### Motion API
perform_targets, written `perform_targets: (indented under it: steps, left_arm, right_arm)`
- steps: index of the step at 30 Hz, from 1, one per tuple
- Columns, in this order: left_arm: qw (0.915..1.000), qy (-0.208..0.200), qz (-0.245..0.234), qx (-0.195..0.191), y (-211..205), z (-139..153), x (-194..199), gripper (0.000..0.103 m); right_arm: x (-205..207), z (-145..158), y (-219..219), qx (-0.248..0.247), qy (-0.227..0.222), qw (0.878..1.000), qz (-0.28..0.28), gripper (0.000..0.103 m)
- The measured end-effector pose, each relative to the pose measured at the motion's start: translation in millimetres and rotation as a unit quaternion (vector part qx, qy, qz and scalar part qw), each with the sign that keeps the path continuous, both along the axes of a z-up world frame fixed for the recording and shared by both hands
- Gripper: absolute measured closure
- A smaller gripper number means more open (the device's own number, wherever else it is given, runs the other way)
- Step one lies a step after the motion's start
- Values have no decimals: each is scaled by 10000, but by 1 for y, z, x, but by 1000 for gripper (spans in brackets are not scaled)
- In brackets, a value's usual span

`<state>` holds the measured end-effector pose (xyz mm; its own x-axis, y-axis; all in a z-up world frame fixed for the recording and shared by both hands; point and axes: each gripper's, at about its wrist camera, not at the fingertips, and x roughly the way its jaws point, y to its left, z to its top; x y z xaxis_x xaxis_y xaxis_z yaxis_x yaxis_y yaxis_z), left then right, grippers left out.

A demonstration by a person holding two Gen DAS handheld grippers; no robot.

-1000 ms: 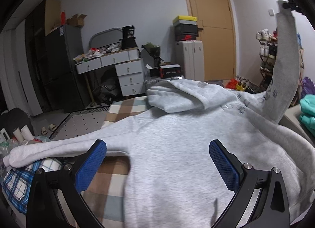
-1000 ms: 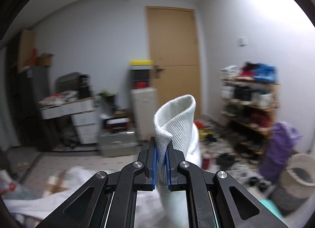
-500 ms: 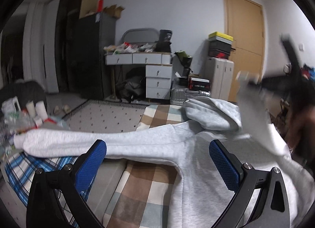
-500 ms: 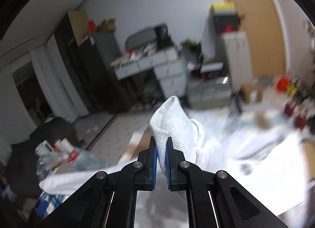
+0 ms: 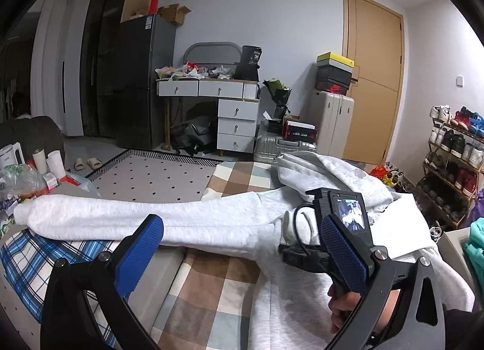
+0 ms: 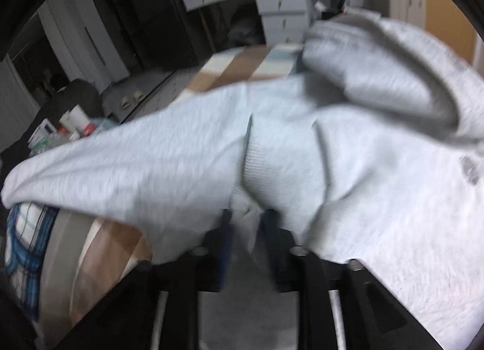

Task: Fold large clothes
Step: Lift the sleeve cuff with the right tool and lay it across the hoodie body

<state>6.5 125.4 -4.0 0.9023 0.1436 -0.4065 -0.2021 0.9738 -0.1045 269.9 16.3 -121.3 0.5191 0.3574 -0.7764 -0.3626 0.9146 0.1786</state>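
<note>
Left tongs (image 5: 239, 247) wide apart; right tongs (image 6: 246, 229) just parting, tilted downward.

1. Left wrist camera: sits behind the left gripper (image 5: 239, 247), low over the near edge of the bed (image 5: 211, 289). It faces slightly downward across the bed toward the far wall, desk (image 5: 211, 89) and door (image 5: 372, 77).
2. Right wrist camera: sits behind the right gripper (image 6: 246, 244), tilted steeply down and very close to the grey hoodie (image 6: 348, 153), which fills most of the view. The picture is motion-blurred.
3. Shared area: both views cover the hoodie's outstretched sleeve (image 5: 121, 217) toward the bed's left edge, its hood, the checked bed cover and the desk beyond.
4. Cross-view: the left camera sees the right gripper over the hoodie.
</note>
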Motion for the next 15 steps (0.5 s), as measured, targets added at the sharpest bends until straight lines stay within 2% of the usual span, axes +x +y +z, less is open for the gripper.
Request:
perform_targets:
  steps: [2,4,5,7,8,11,13,15]
  left_arm:
    - [9999,-4,-17,-115,4,0,-1,1]
    - [9998,6,-6,-209,8,0,0,1]
    - [9997,27,-10,-242,10,0,0,1]
    - [9995,61,-24,-319,10,0,0,1]
    - [9994,70,-38,-339,10,0,0,1]
    - [9996,66,-27,-284,6,0,1,1]
    - [9998,63,-4,-183,3,-1,2,1]
    - [9999,82,16,-95,-1,-3,3,1]
  right_arm:
    - [-6,2,-5,482,359,9981,157,60]
    - [-14,16,-26,966,550,9936,218,58]
    - [-22,26,-31,1083,502,9926,222,56]
    - [-32,47,-60,1261,266,9916,64,35]
    - [-35,58,-83,1268,104,9918,-124,32]
    - [-39,81,-157,816,-347,9913,-976,29]
    - [-34,82,-202,327,-413,9843,-1687,29]
    - [-28,72,-244,-76,-269,9748,-2214,30]
